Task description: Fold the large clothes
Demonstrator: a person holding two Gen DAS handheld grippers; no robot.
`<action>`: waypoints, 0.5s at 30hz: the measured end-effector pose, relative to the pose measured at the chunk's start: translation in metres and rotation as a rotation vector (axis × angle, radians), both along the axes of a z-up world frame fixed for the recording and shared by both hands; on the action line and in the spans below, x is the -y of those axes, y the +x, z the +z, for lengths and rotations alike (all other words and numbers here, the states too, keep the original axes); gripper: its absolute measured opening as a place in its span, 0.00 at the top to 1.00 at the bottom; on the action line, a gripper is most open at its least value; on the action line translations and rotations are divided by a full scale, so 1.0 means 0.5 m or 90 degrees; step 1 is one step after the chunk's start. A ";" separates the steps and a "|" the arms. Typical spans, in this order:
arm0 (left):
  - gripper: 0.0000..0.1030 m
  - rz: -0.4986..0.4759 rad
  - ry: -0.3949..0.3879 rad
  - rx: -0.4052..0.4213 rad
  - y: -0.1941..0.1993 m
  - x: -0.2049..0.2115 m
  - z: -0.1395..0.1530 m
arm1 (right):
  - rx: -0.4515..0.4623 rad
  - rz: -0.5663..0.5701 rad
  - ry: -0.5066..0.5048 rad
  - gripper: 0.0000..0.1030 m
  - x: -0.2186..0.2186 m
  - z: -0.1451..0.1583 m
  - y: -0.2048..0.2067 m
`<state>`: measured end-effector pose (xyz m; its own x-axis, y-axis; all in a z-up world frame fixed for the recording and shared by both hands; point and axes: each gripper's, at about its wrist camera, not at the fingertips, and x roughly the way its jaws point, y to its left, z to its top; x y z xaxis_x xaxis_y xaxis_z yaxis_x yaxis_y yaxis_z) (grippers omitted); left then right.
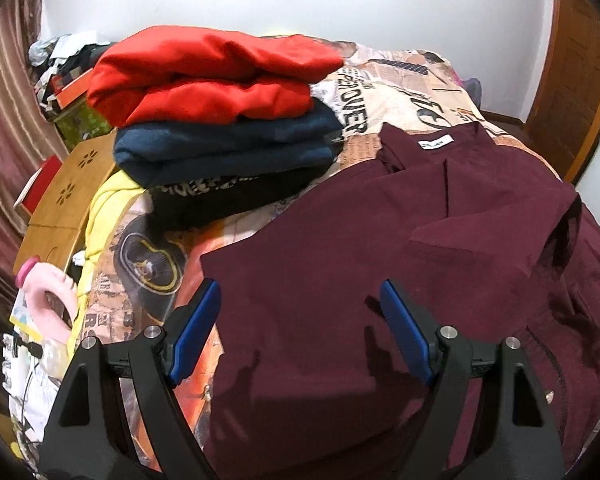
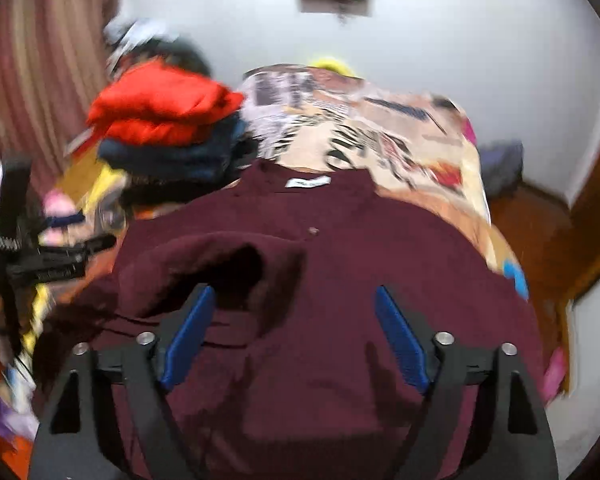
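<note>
Bed [image 1: 400, 92] with printed cover against a white wall. We note the maroon shirt [image 1: 340, 280] spread on its near part, one sleeve folded over the body. Left view alone sharply shows the stack of folded clothes [image 1: 220, 120]; right view, blurred, shows the left tool [image 2: 100, 242] from the side. Left tool [image 1: 300, 328] wide, empty. Right tool [image 2: 294, 332] wide, nothing gripped.

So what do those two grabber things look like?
Both look the same. The left gripper and the right gripper each have two black, angular arms with triangle cut-outs and round silver bolts. Their fingers are flat, bright blue, ridged pads. No cables or sleeves show.
</note>
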<state>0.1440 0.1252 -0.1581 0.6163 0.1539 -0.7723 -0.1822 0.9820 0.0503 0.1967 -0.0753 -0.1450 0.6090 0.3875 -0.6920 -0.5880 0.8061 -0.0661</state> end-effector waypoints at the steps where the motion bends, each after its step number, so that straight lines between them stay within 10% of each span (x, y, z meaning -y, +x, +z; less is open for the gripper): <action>1: 0.21 0.006 -0.004 -0.002 -0.004 -0.010 -0.004 | 0.009 0.014 -0.034 0.21 -0.022 -0.007 0.004; 13: 0.21 0.072 -0.043 -0.048 -0.045 -0.087 -0.068 | 0.069 0.149 -0.261 0.26 -0.202 -0.100 0.074; 15: 0.21 0.078 -0.052 -0.053 -0.049 -0.094 -0.076 | 0.058 0.176 -0.242 0.48 -0.212 -0.096 0.071</action>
<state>0.1197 0.1720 -0.1962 0.5304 0.1590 -0.8327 -0.2997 0.9540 -0.0088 0.2322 0.0310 -0.1931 0.5837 0.2728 -0.7648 -0.7550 0.5290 -0.3875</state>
